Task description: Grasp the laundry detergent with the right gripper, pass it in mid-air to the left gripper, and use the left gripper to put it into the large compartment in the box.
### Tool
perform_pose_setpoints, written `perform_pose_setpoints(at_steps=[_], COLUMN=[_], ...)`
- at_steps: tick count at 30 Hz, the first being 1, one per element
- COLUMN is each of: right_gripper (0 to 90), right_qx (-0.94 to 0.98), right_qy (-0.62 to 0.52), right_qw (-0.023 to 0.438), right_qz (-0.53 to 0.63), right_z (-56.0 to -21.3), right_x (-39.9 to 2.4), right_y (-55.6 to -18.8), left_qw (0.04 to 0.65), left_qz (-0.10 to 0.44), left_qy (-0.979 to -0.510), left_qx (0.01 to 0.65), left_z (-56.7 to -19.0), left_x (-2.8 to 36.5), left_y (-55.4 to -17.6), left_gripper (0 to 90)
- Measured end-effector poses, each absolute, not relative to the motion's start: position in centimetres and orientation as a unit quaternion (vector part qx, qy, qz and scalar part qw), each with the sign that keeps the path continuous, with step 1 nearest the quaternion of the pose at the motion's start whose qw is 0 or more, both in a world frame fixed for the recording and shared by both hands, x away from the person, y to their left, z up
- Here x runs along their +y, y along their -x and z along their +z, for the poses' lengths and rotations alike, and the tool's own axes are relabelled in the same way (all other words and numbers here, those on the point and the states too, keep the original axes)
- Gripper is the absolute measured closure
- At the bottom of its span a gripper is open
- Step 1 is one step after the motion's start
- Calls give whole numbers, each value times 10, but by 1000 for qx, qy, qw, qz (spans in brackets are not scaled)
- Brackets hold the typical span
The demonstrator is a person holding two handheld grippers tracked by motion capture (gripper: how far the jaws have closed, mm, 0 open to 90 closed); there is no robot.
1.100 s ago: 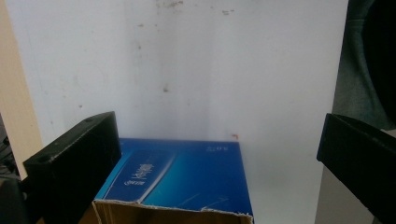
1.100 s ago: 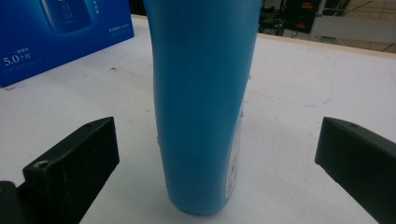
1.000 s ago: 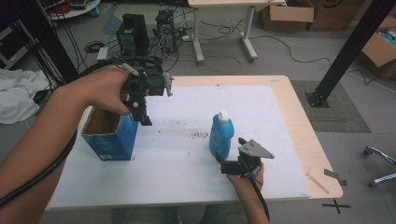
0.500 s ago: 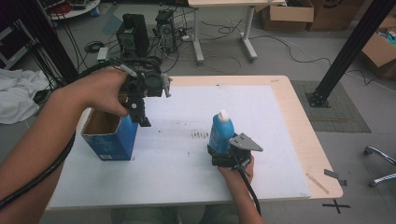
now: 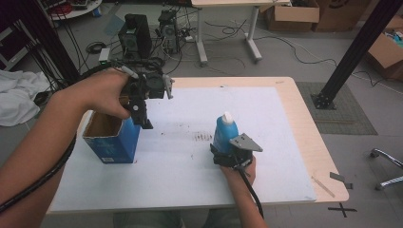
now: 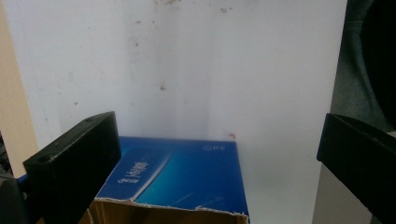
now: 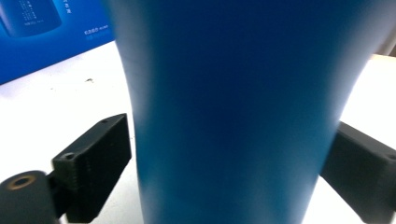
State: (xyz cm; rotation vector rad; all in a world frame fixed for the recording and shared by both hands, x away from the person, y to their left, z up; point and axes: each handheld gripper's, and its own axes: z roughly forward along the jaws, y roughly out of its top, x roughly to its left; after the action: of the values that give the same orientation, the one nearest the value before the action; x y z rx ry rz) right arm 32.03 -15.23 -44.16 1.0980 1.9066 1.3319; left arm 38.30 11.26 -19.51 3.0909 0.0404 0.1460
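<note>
A blue bottle [image 5: 223, 133] with a white cap stands upright on the white mat [image 5: 185, 171], right of centre. My right gripper [image 5: 221, 153] reaches it from the near side; its jaws have just been closing, and both pads [image 7: 100, 158] now sit against the sides of the bottle [image 7: 233, 116]. An open-topped blue cardboard box [image 5: 111, 142] stands at the left of the mat. My left gripper [image 5: 143, 121] hangs just above its far right corner, pointing down. In the left gripper view its jaws [image 6: 217, 163] stand wide open, and the box [image 6: 187, 177] lies below them.
The mat covers a wooden table [image 5: 304, 128]. On the floor beyond stand two computer towers [image 5: 135, 28], cables, another table's legs [image 5: 202, 33] and cardboard boxes [image 5: 292, 16]. A black post [image 5: 351, 52] rises at the right, and white cloth [image 5: 19, 99] lies at the left.
My right gripper has moved forward and left until its jaws flank the bottle's lower body. The left hand and the box have kept still.
</note>
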Motion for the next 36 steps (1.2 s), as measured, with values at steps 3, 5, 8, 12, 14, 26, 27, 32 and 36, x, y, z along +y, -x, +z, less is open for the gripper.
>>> perform_pose_setpoints(at_steps=[3, 5, 8, 12, 14, 26, 27, 32, 36], right_gripper=[117, 132, 145, 159, 179, 259, 269, 300, 311], right_qx=[711, 712, 710, 708, 708, 709, 710, 709, 710], right_qy=[-410, -410, -410, -414, -412, -404, -403, -401, -399], right_qw=[283, 284, 290, 288, 288, 283, 284, 287, 287], right_qz=[496, 494, 493, 495, 496, 504, 503, 504, 503], right_z=[-442, -442, -442, -442, -442, -441, -441, -441, -441], right_x=[-152, -152, -152, -153, -153, -153, -153, -153, -153], right_y=[-320, -320, -319, -319, -319, -318, -318, -318, -317], left_qw=[22, 23, 26, 24, 24, 20, 20, 17, 19], left_qz=[46, 46, 44, 43, 42, 38, 38, 37, 38], left_qy=[-999, -999, -999, -999, -999, -999, -999, -999, -999], left_qx=[12, 12, 12, 13, 13, 13, 12, 12, 13], left_z=[-196, -196, -197, -199, -199, -203, -204, -205, -205], left_x=[112, 112, 112, 111, 111, 109, 108, 108, 108], left_y=[-383, -383, -383, -384, -384, -385, -385, -385, -384], left_gripper=[1, 1, 1, 1, 1, 1, 1, 1, 1])
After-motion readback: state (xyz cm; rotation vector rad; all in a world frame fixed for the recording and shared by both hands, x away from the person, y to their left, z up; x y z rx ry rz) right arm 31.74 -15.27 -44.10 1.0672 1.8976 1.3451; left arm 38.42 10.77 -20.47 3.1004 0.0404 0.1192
